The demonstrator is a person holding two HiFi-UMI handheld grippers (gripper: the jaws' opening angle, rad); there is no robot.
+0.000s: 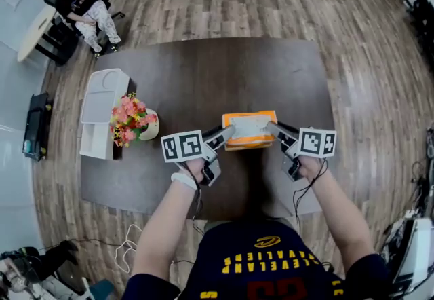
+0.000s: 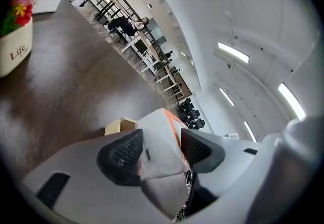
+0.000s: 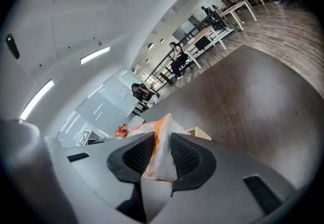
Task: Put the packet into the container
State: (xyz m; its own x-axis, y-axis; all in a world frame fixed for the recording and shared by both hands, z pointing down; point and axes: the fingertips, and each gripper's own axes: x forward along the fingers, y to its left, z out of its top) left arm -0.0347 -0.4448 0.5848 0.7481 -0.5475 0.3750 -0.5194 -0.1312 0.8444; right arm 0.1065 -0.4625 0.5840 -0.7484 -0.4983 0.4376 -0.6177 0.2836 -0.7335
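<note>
Orange-white packet (image 1: 249, 129) spans crosswise: left tongs (image 1: 227, 134) pinch one end, right tongs (image 1: 272, 128) the other; tan container (image 2: 119, 125) sits just beneath.

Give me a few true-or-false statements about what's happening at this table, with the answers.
1. The left gripper and the right gripper each hold one end of the packet. True.
2. The flowerpot stands on the person's right. False: it stands to the left of the packet.
3. The packet is orange and white. True.
4. The right gripper is empty. False: an edge of the packet is pinched between its jaws.
5. Someone sits in a chair beyond the far left corner of the table. True.
</note>
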